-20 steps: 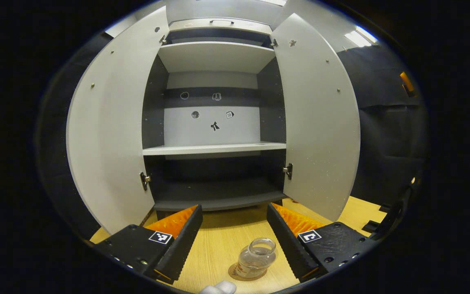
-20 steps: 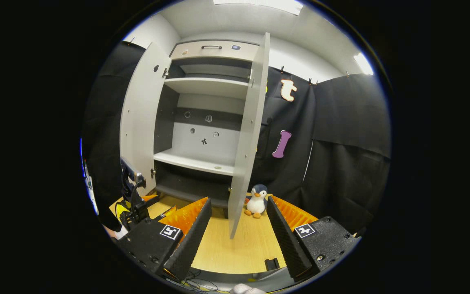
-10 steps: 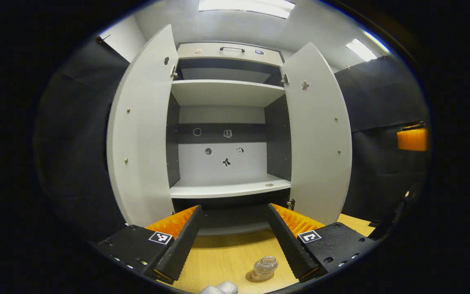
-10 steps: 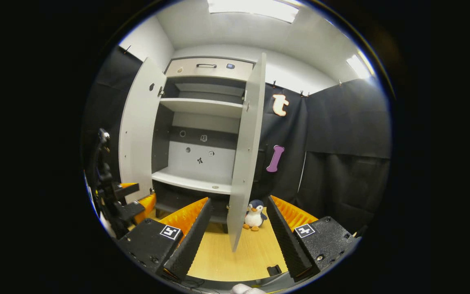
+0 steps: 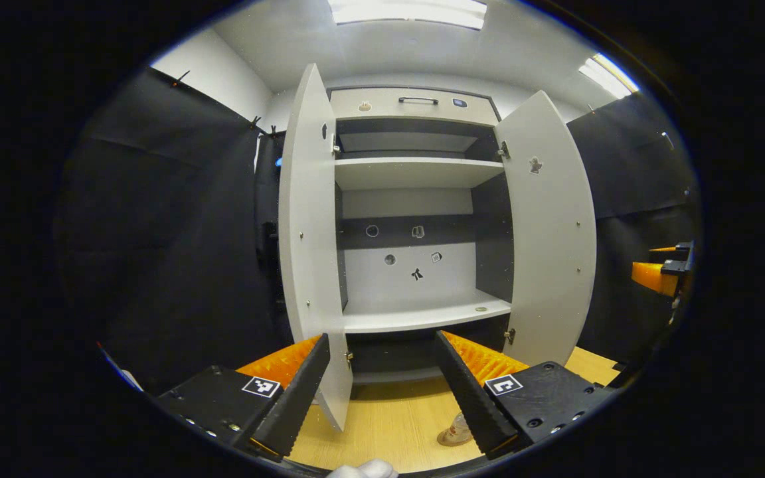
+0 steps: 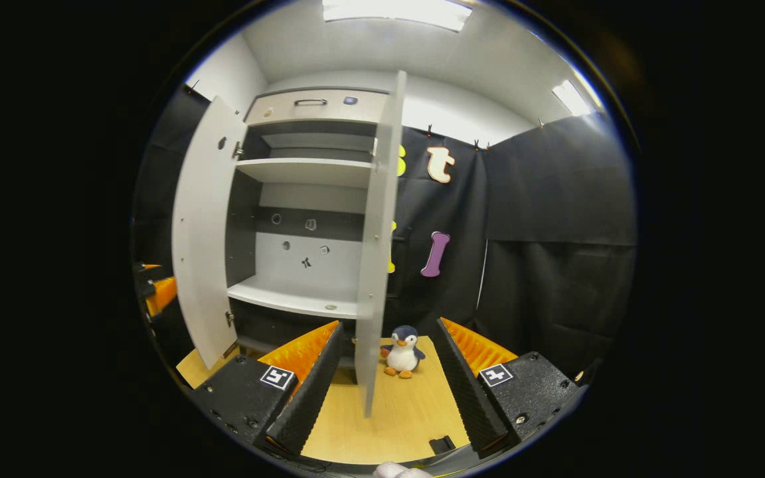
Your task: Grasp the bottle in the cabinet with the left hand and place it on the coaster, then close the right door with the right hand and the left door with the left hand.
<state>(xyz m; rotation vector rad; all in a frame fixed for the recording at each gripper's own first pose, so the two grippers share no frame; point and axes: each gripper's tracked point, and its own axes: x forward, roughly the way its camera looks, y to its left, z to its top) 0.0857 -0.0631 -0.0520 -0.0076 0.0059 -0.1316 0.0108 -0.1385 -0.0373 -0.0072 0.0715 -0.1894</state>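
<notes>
Both claws are spread and hold nothing: the left claw (image 5: 379,388) and the right claw (image 6: 386,378). The small clear glass bottle (image 5: 460,428) seems to rest on its round coaster (image 5: 450,439) on the light wooden table (image 5: 389,425), half hidden behind a finger. The tall pale grey right door (image 6: 377,239) stands edge-on between the right claw's fingers, so a push could slip past its thin edge.

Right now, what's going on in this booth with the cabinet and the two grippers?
A person holds a gripper in each hand in front of a tall grey cabinet standing on a light wooden table. The small clear glass bottle already stands out on the table, partly hidden behind a finger of the open, empty left gripper. Both cabinet doors are open. The right gripper, open too, faces the edge of the right door, with a small plush penguin beside it.
</notes>
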